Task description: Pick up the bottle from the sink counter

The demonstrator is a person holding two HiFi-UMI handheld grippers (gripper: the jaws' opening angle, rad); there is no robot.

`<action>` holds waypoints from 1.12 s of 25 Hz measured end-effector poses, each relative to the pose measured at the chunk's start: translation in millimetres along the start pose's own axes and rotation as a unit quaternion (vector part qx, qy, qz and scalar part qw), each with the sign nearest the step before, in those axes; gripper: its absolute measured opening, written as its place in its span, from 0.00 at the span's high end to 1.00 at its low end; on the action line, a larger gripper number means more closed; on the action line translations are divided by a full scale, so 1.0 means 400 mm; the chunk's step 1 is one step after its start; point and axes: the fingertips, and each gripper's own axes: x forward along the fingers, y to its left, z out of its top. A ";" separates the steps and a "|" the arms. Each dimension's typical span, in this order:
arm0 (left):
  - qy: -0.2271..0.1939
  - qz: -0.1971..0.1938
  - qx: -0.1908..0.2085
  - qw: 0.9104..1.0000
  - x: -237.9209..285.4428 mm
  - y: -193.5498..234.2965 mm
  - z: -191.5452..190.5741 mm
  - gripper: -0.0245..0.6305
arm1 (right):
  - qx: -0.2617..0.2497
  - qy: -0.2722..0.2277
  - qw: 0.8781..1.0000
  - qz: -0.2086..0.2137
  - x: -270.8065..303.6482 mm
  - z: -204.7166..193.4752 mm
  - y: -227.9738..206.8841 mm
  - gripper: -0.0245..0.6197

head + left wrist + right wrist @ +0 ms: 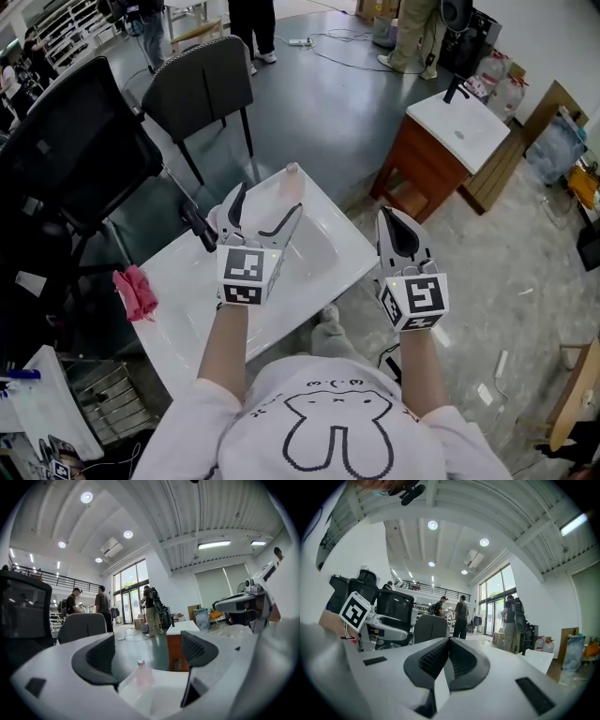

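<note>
The small, pale pink bottle (292,185) stands upright near the far edge of the white sink counter (175,281).

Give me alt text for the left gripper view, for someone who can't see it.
The left tongs stand wide open and empty, pointing at a pale pink bottle that stands upright ahead of their tips on a white sink counter. Behind it are a grey chair and people standing near tall glass doors.
</note>
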 end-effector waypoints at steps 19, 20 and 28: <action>0.102 -0.021 -0.045 0.993 0.346 0.005 -0.212 0.31 | 0.040 0.051 0.997 0.043 0.254 -0.179 -0.192 0.93; 0.110 -0.023 -0.048 0.993 0.356 0.007 -0.232 0.31 | 0.042 0.054 0.997 0.047 0.267 -0.187 -0.194 0.93; 0.168 -0.012 -0.060 0.984 0.435 0.032 -0.387 0.31 | 0.050 0.084 0.993 0.067 0.347 -0.270 -0.213 0.93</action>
